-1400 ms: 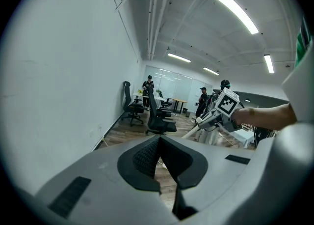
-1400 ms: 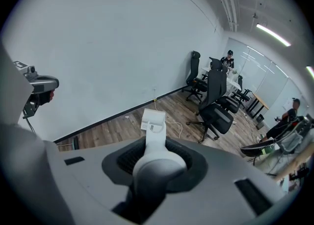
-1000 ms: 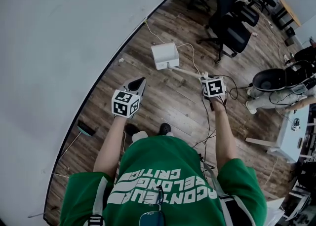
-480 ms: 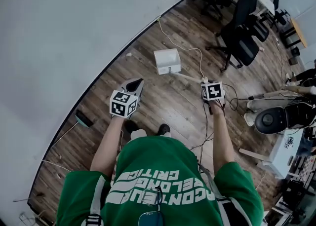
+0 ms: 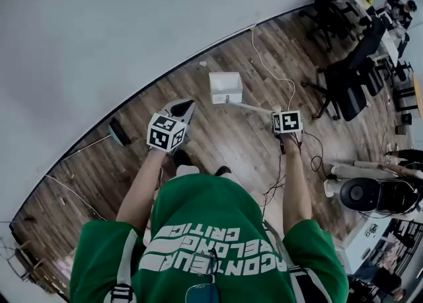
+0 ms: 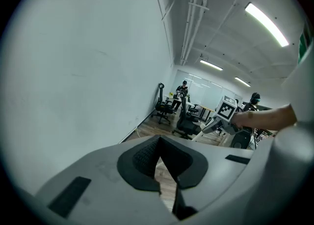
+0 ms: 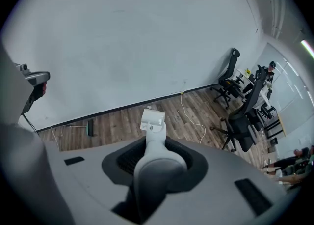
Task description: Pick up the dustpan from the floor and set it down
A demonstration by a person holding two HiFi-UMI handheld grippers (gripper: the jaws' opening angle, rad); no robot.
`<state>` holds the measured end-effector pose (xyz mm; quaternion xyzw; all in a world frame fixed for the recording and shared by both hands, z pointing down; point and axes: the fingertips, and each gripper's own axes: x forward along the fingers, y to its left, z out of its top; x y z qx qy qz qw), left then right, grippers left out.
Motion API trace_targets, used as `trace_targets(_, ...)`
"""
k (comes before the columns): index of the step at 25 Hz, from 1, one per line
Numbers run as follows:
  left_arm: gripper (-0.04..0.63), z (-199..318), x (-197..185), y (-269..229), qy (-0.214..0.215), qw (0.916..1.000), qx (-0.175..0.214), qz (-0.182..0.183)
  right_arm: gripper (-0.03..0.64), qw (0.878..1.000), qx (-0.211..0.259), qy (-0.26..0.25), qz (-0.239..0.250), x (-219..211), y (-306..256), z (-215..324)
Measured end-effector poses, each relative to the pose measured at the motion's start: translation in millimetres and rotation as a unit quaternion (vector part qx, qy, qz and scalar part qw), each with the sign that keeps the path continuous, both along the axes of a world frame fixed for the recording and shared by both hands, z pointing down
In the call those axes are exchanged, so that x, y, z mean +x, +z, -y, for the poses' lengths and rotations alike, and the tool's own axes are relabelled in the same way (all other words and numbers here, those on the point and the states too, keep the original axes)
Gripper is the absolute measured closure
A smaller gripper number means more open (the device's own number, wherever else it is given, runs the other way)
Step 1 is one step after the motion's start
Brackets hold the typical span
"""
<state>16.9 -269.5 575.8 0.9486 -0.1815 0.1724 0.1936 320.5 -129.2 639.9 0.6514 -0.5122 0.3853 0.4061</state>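
Observation:
The white dustpan (image 5: 225,87) hangs at the end of its long pale handle (image 5: 254,106), over the wooden floor close to the wall. My right gripper (image 5: 285,137) is shut on that handle. In the right gripper view the handle (image 7: 156,162) runs up between the jaws to the dustpan (image 7: 152,118). My left gripper (image 5: 183,108) is held out to the left of the dustpan, shut with nothing in it. Its dark pads (image 6: 142,157) meet at the tips in the left gripper view, and the right gripper's marker cube (image 6: 226,109) shows beyond.
A pale wall (image 5: 132,24) curves along the floor's far edge. A small green brush (image 5: 117,132) lies by the skirting, and a white cable (image 5: 268,63) trails over the boards. Office chairs (image 5: 350,93) and a round black machine (image 5: 360,194) stand to the right.
The person has moved and turned towards the wall, which now fills more of the head view. Both grippers went along, and the dustpan stays in the right one.

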Motion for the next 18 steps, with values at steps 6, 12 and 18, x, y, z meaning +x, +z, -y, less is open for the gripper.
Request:
trace_targets(6,0.600,22.5,-52.0,13.2,-0.043,0.9990,-0.014,0.003,0.505,0.999,-0.016,-0.049,0.001,-40.2,20.7,62.7)
trace_targets(12,0.600,35.6,-98.3,27.2,-0.097,0.9947,-0.033,0.012,0.505,0.994,-0.041,-0.105,-0.004,-78.8,44.0,119.4)
trace_targets(18,0.600,43.6,-128.9,36.8,-0.139,0.9892,-0.043,0.013,0.505,0.988,-0.058,-0.141,-0.007,-101.5,69.7,165.2)
